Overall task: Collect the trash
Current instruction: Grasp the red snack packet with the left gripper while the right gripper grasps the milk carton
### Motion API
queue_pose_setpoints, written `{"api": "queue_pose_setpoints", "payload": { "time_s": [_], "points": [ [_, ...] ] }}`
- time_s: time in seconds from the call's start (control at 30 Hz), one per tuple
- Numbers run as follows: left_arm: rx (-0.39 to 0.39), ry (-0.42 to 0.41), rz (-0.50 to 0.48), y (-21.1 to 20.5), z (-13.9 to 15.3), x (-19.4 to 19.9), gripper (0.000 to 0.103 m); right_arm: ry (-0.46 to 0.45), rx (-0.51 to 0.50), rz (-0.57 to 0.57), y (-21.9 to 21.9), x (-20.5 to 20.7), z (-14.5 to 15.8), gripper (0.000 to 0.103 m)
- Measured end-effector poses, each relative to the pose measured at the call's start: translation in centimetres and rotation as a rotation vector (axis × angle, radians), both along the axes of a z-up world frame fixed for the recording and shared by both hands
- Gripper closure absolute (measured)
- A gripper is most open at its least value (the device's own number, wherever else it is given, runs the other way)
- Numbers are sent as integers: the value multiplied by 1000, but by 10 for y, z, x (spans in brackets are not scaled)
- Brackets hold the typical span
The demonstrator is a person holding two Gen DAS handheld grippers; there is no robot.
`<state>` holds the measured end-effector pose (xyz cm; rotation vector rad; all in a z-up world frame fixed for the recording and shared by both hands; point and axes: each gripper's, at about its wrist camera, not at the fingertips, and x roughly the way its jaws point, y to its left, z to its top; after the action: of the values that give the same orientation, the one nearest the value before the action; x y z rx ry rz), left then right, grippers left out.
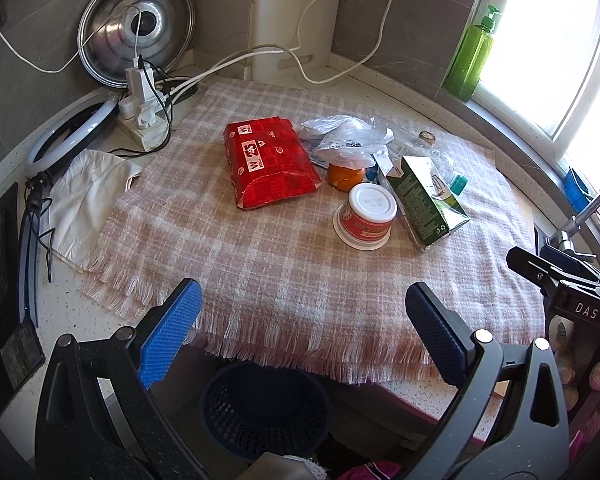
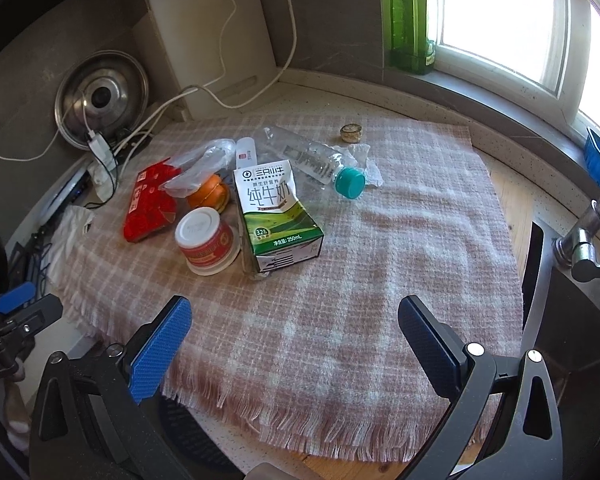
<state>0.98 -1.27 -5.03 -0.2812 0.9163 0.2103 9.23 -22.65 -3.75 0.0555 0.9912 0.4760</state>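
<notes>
Trash lies in a cluster on a pink plaid cloth (image 1: 260,264) (image 2: 380,264): a red paper box (image 1: 270,162) (image 2: 150,206), a crumpled clear bag (image 1: 346,140) (image 2: 198,170), an orange peel (image 1: 345,176) (image 2: 209,196), an upturned red-and-white cup (image 1: 366,216) (image 2: 206,240), a green milk carton (image 1: 426,200) (image 2: 274,216), a clear bottle with a teal cap (image 2: 320,162) (image 1: 446,170) and a small gold cap (image 2: 351,133). A dark blue basket (image 1: 266,410) stands below the counter edge. Both grippers, left (image 1: 302,326) and right (image 2: 294,344), hover open and empty over the cloth's near edge.
A power strip with chargers and cables (image 1: 144,108), a metal pot lid (image 1: 136,32), a ring light (image 1: 66,136) and a white cloth (image 1: 84,200) crowd the left. A green soap bottle (image 2: 412,20) stands on the windowsill. A faucet (image 2: 588,220) and sink are at right.
</notes>
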Motion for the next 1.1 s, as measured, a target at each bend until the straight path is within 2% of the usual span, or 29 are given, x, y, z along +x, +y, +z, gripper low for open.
{"api": "queue_pose_setpoints", "payload": {
  "time_s": [0.17, 0.43, 0.53, 0.67, 0.77, 0.97, 1.07, 1.1],
  "points": [
    [-23, 4, 39, 8, -8, 0, 0, -6, 1, 21, -1, 12, -3, 1],
    [-72, 29, 95, 31, -23, 3, 15, 31, 39, 65, -3, 32, -10, 5],
    [-82, 33, 103, 38, -25, 11, 16, 41, 53, 87, -1, 36, -12, 5],
    [-102, 45, 94, 45, -27, 27, 17, 50, 58, 110, 3, 41, -14, 5],
    [-114, 56, 86, 52, -29, 44, 23, 63, 68, 122, 4, 46, -15, 5],
    [-172, 72, 105, 76, -37, 77, 27, 64, 58, 149, 12, 58, -18, 6],
    [-196, 89, 109, 87, -44, 93, 29, 62, 36, 181, 21, 65, -19, 17],
    [-212, 95, 114, 92, -47, 98, 29, 61, 27, 191, 25, 67, -21, 17]
  ]
}}
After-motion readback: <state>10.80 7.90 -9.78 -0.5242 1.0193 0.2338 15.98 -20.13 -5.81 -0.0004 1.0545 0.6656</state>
